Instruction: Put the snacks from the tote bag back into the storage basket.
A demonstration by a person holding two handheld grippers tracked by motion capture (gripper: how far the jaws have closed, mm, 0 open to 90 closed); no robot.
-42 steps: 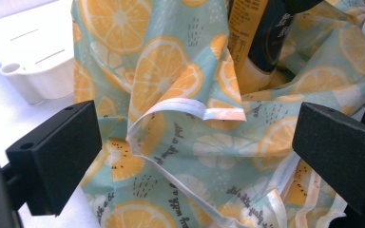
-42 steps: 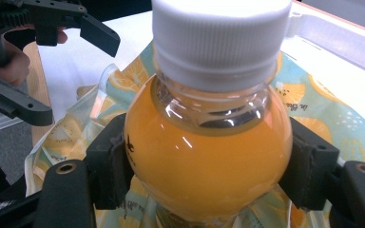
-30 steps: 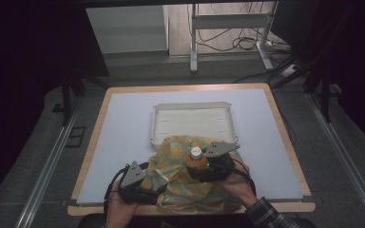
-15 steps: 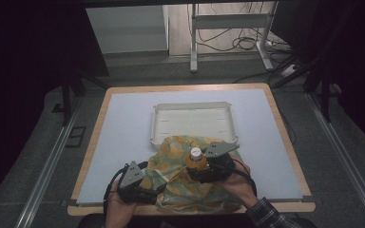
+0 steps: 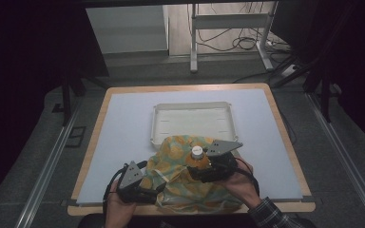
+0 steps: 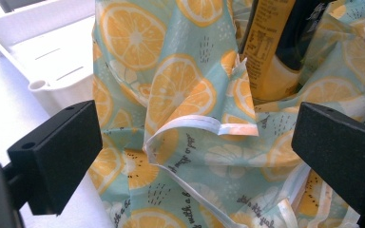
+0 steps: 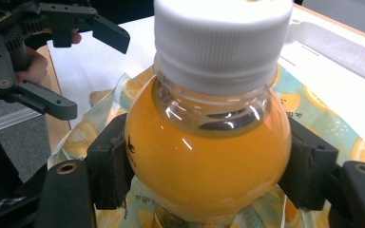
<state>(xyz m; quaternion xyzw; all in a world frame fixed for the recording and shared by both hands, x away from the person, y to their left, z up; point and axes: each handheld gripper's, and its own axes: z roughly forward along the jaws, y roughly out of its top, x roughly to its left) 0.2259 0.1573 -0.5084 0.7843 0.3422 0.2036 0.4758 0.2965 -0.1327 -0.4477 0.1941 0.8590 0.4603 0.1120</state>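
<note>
Juice bottle [image 5: 197, 160] unmoved, right claw [image 5: 204, 167] still clamped, left claw [image 5: 153, 190] same spot

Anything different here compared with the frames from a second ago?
Nothing visibly changed: the right gripper stays clamped on the orange bottle standing on the lemon-print cloth, and the left gripper stays open at the cloth's edge.

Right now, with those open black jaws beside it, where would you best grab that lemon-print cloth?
Probably the white-hemmed folded edge of the teal lemon-print cloth, approached level from the left gripper side. It stands up off the table as a thin ridge between the open jaws, while the right gripper steadies the orange juice bottle.
</note>
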